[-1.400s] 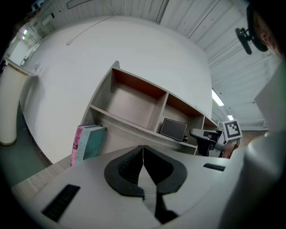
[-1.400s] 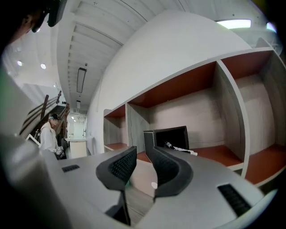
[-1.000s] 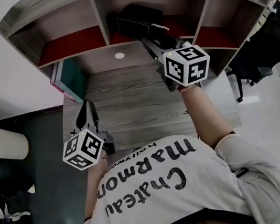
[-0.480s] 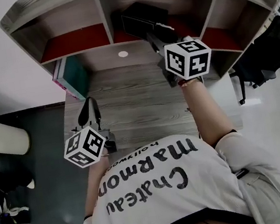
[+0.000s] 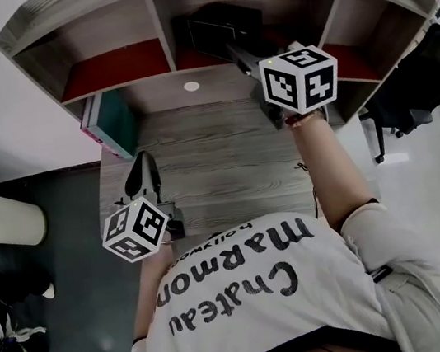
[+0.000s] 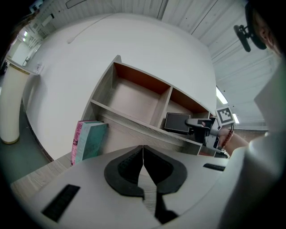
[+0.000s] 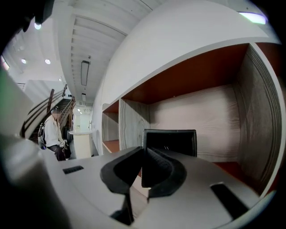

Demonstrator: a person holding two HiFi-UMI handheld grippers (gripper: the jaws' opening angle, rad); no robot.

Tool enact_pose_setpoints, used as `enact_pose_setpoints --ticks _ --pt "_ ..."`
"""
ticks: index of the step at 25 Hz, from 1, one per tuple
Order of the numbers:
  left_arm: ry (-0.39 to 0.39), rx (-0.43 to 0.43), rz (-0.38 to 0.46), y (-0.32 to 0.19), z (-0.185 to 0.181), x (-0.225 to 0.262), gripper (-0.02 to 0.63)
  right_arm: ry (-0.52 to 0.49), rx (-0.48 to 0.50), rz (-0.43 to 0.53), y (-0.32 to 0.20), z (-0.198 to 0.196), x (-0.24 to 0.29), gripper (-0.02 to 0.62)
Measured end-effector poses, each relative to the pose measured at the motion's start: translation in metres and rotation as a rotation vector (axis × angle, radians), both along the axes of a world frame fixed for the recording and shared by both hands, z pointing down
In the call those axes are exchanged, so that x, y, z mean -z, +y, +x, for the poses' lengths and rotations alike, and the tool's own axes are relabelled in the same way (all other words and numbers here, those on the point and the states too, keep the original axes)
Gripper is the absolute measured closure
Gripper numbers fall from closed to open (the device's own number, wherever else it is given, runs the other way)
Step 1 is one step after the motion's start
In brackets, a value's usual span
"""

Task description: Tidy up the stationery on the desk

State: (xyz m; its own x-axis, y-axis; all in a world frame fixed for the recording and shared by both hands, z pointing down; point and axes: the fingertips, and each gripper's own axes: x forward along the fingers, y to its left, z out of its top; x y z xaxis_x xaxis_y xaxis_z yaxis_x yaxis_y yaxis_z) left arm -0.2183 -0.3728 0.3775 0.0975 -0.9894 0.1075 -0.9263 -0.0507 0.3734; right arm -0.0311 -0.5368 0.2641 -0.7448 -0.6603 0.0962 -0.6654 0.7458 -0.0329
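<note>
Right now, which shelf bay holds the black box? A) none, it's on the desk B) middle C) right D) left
B: the black box stands in the middle bay of the shelf, with the right gripper shut on its edge.

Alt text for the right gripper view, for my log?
The right gripper is shut on the left edge of a black box inside a wooden shelf compartment. Toward the picture's left edge, a person stands by a staircase.
</note>
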Motion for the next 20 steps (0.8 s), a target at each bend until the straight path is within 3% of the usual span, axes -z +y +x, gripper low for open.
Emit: enact_pose_setpoints --ticks 7,20 --pt "0.010 -0.017 0.005 -0.004 0.003 -0.002 0.589 0.020 0.026 -0.016 0.002 0.002 0.008 0.552" --pt "0.005 -0.050 0.018 -0.010 0.016 0.006 0.589 0.137 0.040 0.047 0.017 0.016 0.024 0.554"
